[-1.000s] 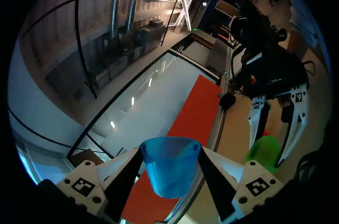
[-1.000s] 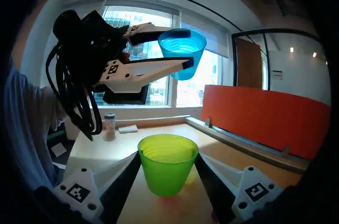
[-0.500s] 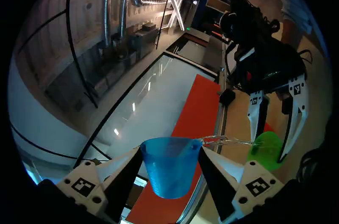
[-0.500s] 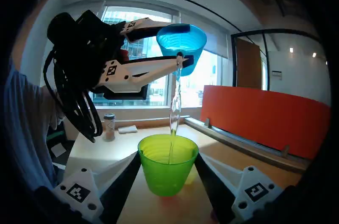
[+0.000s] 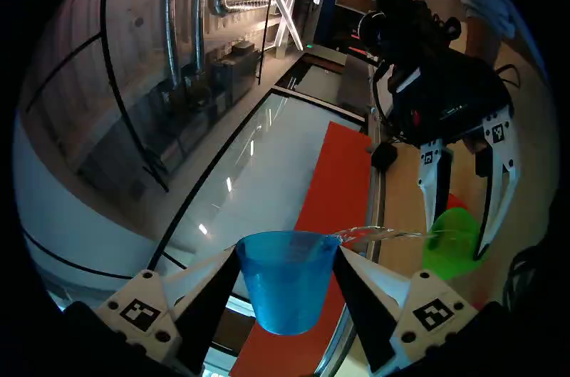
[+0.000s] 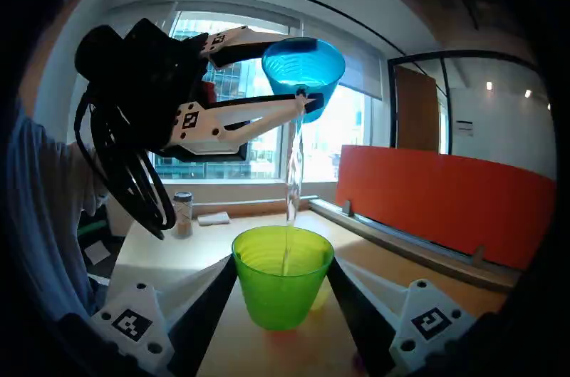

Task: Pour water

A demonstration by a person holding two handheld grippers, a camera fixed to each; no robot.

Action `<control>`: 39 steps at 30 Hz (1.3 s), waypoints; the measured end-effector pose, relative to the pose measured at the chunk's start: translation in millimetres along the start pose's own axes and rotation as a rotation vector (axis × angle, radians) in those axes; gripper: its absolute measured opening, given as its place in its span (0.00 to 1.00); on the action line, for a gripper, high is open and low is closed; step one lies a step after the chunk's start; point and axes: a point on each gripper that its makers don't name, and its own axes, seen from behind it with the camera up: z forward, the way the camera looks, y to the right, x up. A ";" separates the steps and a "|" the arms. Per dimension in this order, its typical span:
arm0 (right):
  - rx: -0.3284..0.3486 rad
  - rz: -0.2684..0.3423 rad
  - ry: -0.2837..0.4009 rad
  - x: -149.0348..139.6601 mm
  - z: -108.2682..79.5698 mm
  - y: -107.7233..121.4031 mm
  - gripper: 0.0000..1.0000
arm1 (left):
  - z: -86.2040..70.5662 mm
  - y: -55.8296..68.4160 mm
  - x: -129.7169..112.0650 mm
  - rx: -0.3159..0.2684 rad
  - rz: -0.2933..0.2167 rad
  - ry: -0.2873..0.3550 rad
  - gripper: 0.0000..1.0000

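My left gripper (image 5: 286,279) is shut on a blue cup (image 5: 286,280), tipped over on its side high above the table. In the right gripper view the same blue cup (image 6: 303,76) hangs tilted in the left gripper (image 6: 303,70), and a thin stream of water (image 6: 292,170) falls from its rim. My right gripper (image 6: 283,284) is shut on a green cup (image 6: 283,284) standing upright on the wooden table (image 6: 178,252), and the stream lands inside it. In the left gripper view the green cup (image 5: 450,241) sits between the right gripper's white fingers (image 5: 504,184).
An orange divider panel (image 6: 449,199) runs along the table's right side. A small jar (image 6: 184,212) and a white cloth (image 6: 214,218) lie near the window (image 6: 235,156) at the back. A person's blue sleeve (image 6: 39,227) is at the left.
The blue cup has tipped further. One second ago no water was falling; half a second ago a stream began, and it still runs into the green cup.
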 end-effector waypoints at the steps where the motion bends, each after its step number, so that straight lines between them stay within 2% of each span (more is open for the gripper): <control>1: 0.000 0.000 0.000 -0.1 -0.1 0.0 0.91 | -0.1 -0.2 0.3 0.000 0.003 0.000 0.87; 12: -0.005 0.000 0.004 0.0 -2.5 0.6 0.91 | -2.9 -7.2 4.4 0.009 0.054 -0.002 0.87; 39: -0.015 0.004 0.013 1.9 -4.3 4.4 0.90 | 4.2 -8.8 16.9 -0.011 0.155 0.013 0.87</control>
